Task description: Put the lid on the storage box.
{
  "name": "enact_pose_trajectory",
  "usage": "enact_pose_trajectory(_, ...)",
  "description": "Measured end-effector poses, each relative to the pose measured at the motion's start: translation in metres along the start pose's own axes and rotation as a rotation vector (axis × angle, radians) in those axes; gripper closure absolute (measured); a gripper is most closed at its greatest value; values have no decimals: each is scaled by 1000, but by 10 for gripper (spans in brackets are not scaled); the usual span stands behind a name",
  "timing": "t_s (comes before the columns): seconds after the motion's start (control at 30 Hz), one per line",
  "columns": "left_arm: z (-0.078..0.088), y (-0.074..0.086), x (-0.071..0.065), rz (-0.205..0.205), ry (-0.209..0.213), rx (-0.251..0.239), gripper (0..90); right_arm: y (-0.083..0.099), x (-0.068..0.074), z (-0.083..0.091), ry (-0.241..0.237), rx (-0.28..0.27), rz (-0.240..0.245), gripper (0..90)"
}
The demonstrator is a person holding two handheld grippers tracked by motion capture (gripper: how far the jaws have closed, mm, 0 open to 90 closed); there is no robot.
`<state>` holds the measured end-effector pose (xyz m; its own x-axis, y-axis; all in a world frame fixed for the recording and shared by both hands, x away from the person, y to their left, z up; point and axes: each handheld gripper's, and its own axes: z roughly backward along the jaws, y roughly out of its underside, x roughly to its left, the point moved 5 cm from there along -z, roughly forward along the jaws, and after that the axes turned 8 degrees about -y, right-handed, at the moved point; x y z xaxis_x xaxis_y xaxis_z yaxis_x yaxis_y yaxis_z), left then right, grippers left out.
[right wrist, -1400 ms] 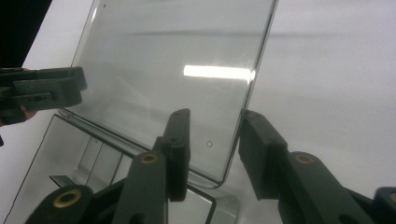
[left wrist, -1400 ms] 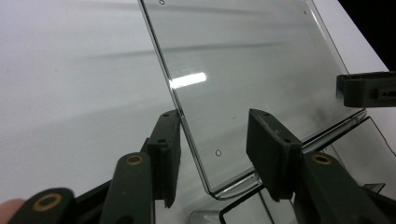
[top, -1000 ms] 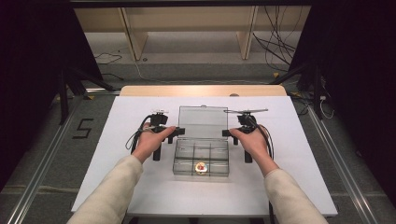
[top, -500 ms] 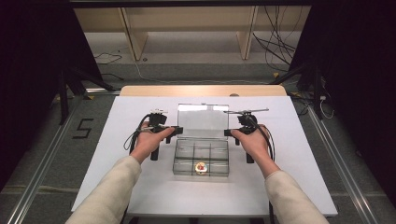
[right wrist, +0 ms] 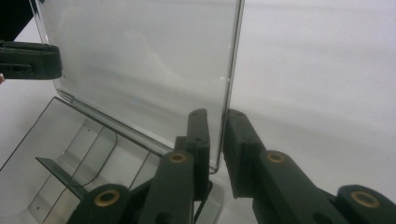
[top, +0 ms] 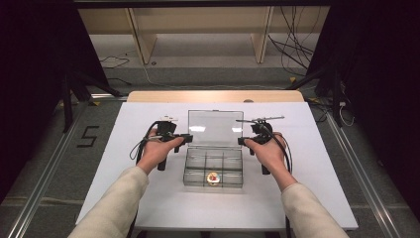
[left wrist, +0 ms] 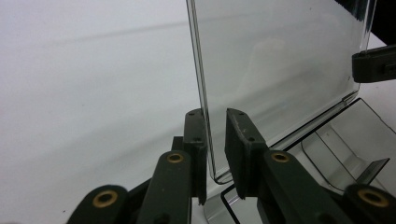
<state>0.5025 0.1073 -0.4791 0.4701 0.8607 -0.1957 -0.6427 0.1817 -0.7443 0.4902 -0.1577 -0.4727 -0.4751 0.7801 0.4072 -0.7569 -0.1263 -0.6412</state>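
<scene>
A clear plastic compartment box (top: 213, 166) sits mid-table with its lid (top: 215, 129) raised on the far hinge. A small round white, red and yellow item (top: 213, 177) lies in the front middle compartment. My left gripper (left wrist: 215, 116) straddles the lid's left edge (left wrist: 205, 93), jaws slightly apart. The lid leans on the far jaw, and a gap shows at the near one. My right gripper (right wrist: 215, 116) straddles the lid's right edge (right wrist: 229, 88) the same way. In the high view the left gripper (top: 187, 136) and right gripper (top: 241, 141) flank the lid.
The white table (top: 124, 188) has bare room to the left, right and front of the box. Its far wooden edge (top: 213, 95) lies behind the lid. Cables trail from both grippers beside the hands. Dark stands and floor cables surround the table.
Both hands have stayed almost still at the lid's two sides. The glare on the lid has shifted, so its tilt changed slightly.
</scene>
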Motion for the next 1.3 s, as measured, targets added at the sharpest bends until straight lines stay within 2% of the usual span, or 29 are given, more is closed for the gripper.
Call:
enact_pose_trajectory(0.2, 2, 0, -1, -30, -10, -3, 785, 1, 1, 1, 6, -9, 17, 813)
enact_pose_trajectory(0.53, 5, 1, -3, -59, -16, -13, 790, 3, 4, 3, 17, -14, 43, 813)
enact_pose_trajectory(0.83, 7, 2, -4, -67, -15, -34, 794, 5, 5, 5, 23, -23, 69, 813)
enact_pose_trajectory(1.3, 11, 5, -6, -116, -24, -49, 800, 10, 9, 8, 41, -50, 115, 813)
